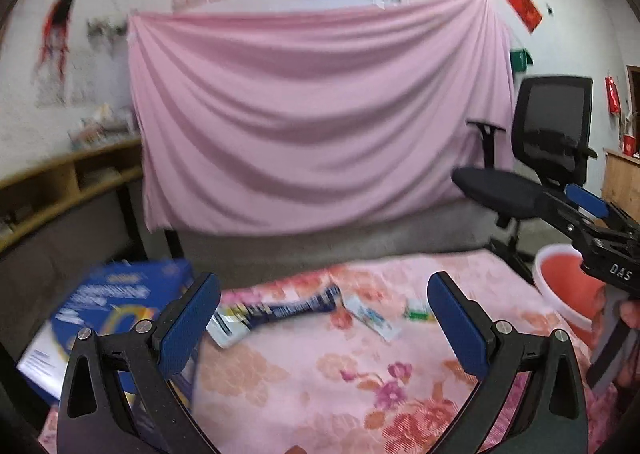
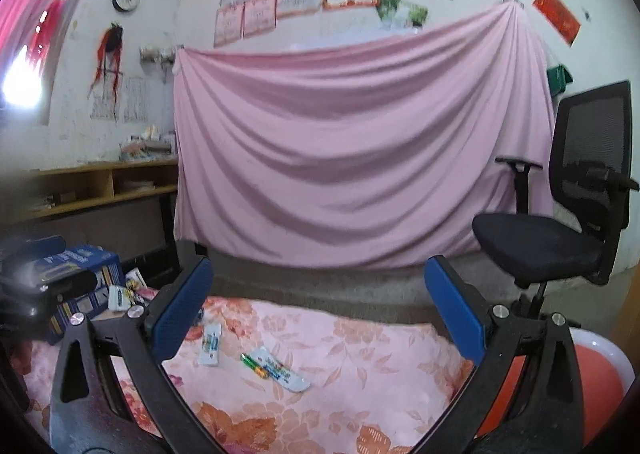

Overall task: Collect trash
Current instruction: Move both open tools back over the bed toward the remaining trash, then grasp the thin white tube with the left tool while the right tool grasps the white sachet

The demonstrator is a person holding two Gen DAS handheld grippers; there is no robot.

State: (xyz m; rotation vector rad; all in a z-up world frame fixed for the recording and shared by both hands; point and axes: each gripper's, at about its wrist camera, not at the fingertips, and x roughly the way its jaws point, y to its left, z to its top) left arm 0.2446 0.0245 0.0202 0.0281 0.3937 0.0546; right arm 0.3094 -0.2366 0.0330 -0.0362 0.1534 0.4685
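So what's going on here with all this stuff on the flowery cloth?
A person holds two tongs over a floral-covered table, collecting trash. The left tongs and right tongs are both open and empty. Wrappers, such as a white one and a dark blue one, lie on the cloth. A red bin waits on the right.

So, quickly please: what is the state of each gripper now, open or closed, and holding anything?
Left gripper: open, holding nothing.
Right gripper: open, holding nothing.
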